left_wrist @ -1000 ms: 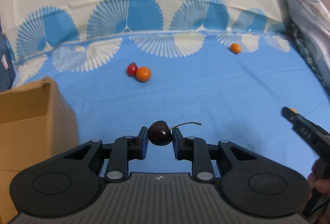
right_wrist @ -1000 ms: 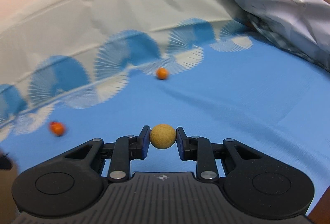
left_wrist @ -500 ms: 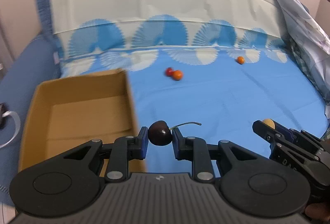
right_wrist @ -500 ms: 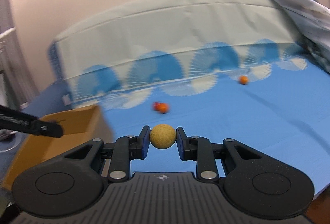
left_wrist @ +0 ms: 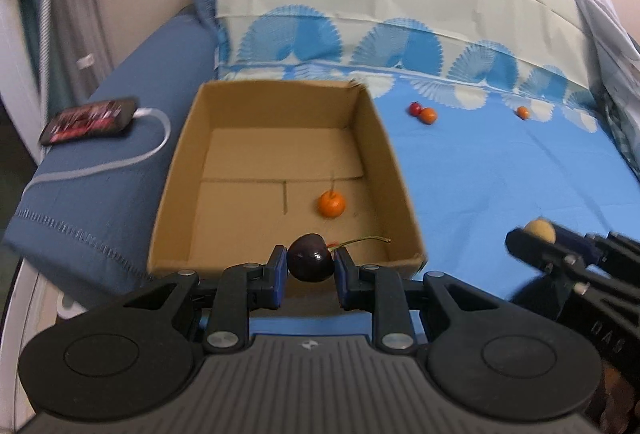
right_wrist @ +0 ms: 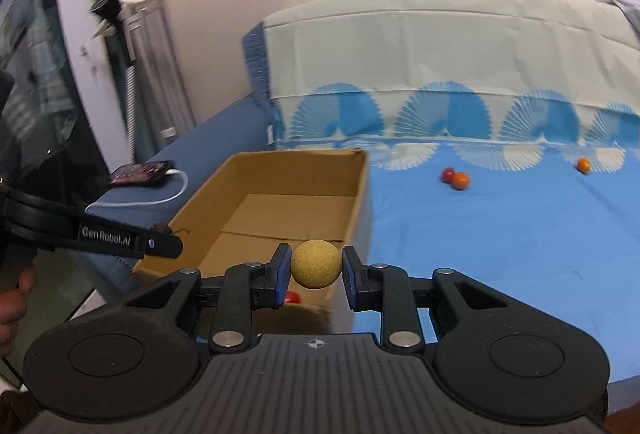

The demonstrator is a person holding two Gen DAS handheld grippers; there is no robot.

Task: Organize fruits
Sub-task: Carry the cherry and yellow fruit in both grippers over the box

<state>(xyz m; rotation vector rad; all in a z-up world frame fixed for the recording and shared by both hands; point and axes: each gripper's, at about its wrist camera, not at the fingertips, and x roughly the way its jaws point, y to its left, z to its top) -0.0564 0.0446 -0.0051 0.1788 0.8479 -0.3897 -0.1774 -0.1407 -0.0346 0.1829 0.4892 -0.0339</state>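
Left wrist view: left gripper [left_wrist: 310, 266] jaws pinched a dark cherry [left_wrist: 311, 263], which had come from over the bed sheet [left_wrist: 500, 174] to the cardboard box [left_wrist: 400, 170] near rim. Right gripper [right_wrist: 316, 270] jaws pinched a tan round fruit [right_wrist: 316, 264], also arrived beside the box. One orange fruit [left_wrist: 331, 204] was inside; drops likely next.

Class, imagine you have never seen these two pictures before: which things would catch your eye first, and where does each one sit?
First, the fruit pinched in each tool: a dark cherry in the left gripper, a yellow ball-shaped fruit in the right gripper. Next, the open cardboard box on the bed, with one orange fruit on its floor. Beyond it, three small fruits lie on the blue sheet.
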